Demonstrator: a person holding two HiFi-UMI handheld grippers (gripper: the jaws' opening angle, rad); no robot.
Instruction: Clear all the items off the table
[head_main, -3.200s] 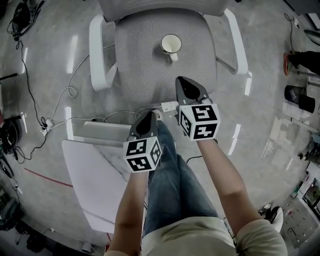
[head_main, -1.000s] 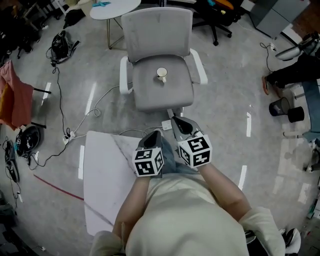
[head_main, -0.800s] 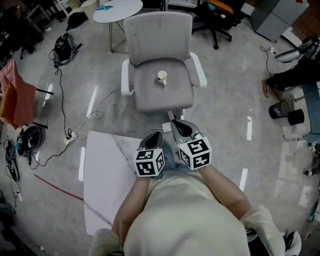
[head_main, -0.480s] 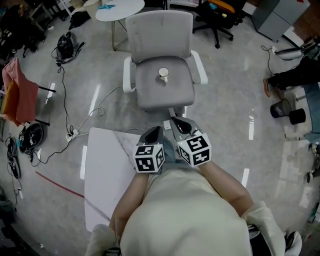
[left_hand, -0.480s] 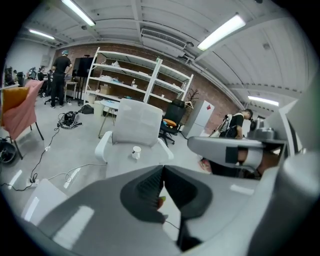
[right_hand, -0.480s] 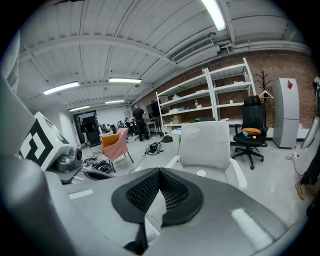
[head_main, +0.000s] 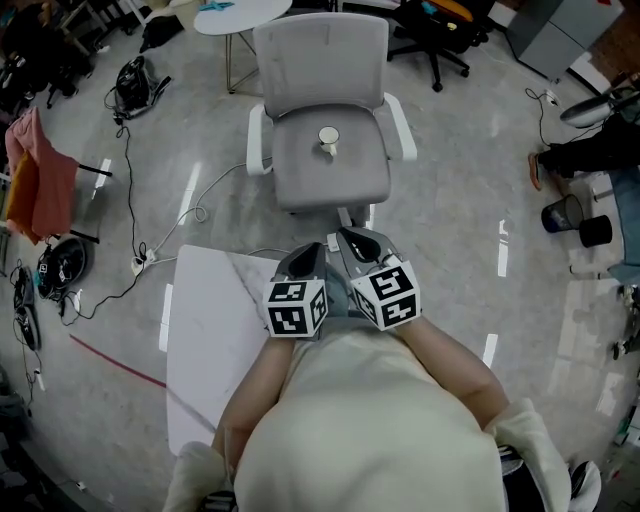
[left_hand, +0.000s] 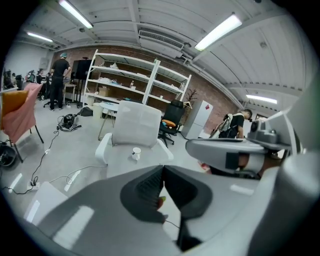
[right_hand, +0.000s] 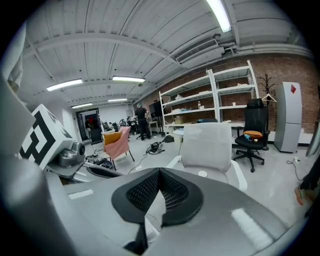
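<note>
A white mug (head_main: 328, 137) stands upright on the seat of a grey office chair (head_main: 322, 110). The white marble-patterned table (head_main: 205, 330) lies bare at lower left. My left gripper (head_main: 308, 256) and right gripper (head_main: 352, 240) hover side by side near the table's far right corner, short of the chair. Both are shut with nothing between the jaws. The left gripper view has its shut tips (left_hand: 163, 167) below the mug (left_hand: 135, 153). The right gripper view has its shut tips (right_hand: 160, 171) left of the chair (right_hand: 207, 145) and the mug (right_hand: 202, 174).
Cables and a power strip (head_main: 140, 266) trail over the floor left of the chair. A round white side table (head_main: 240, 15) stands behind it. A red cloth (head_main: 30, 175) hangs on a chair at far left. Shelving (left_hand: 135, 85) and people line the back of the room.
The head view has pulled up and back, so the chair and mug look smaller and farther. Both grippers have stayed shut and risen slightly, staying close together.
</note>
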